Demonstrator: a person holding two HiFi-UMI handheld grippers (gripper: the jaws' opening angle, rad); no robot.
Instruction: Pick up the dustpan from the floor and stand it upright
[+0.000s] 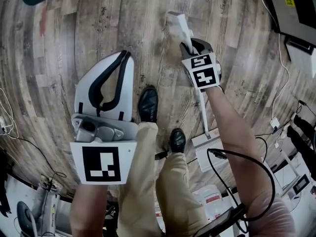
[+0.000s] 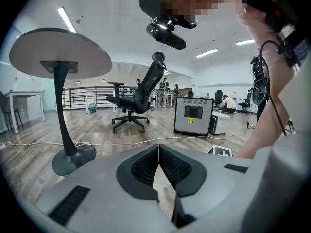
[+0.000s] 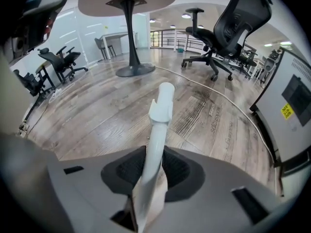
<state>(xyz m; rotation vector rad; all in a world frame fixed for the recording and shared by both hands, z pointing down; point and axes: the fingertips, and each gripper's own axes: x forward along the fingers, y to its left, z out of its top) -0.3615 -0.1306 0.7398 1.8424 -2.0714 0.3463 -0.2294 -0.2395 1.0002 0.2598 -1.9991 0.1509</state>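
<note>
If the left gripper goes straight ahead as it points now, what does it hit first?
The way looks free nearby: the left gripper, shut and empty, points level over the floor. Farther on, the black office chair is probably first, though depth is unclear.

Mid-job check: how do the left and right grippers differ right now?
The left gripper has its jaws together on nothing, while the right gripper is clamped on the dustpan handle. In the head view the left gripper sits close beside the person's leg, while the right gripper is held farther out, with the pan hanging below it. Shared: both are shut.
</note>
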